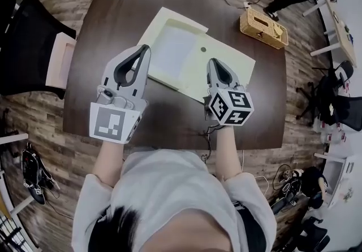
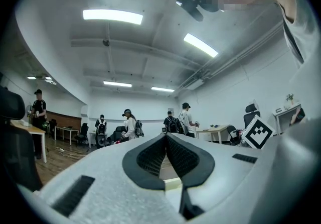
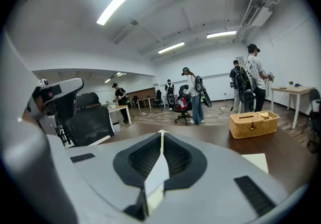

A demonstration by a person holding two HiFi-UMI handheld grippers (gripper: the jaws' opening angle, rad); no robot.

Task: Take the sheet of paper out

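Observation:
A cream envelope [image 1: 226, 64] lies open on the dark brown table [image 1: 107, 19], and a white sheet of paper [image 1: 169, 50] rests on its left half. My left gripper [image 1: 145, 47] has its tip at the sheet's left edge. Its fingertips meet in the left gripper view [image 2: 166, 136], where table and a cream strip show through the slit behind them. My right gripper [image 1: 215, 62] is over the envelope's right half with its jaws together [image 3: 161, 131]; only pale paper shows in the slit. I cannot tell whether either pinches anything. A corner of the envelope [image 3: 255, 161] lies to its right.
A wicker basket [image 1: 263, 27] [image 3: 253, 122] stands at the table's far right corner. A black office chair [image 1: 28, 47] sits against the table's left side. A thin cable [image 1: 208, 138] hangs over the near edge. Several people stand farther back in the room.

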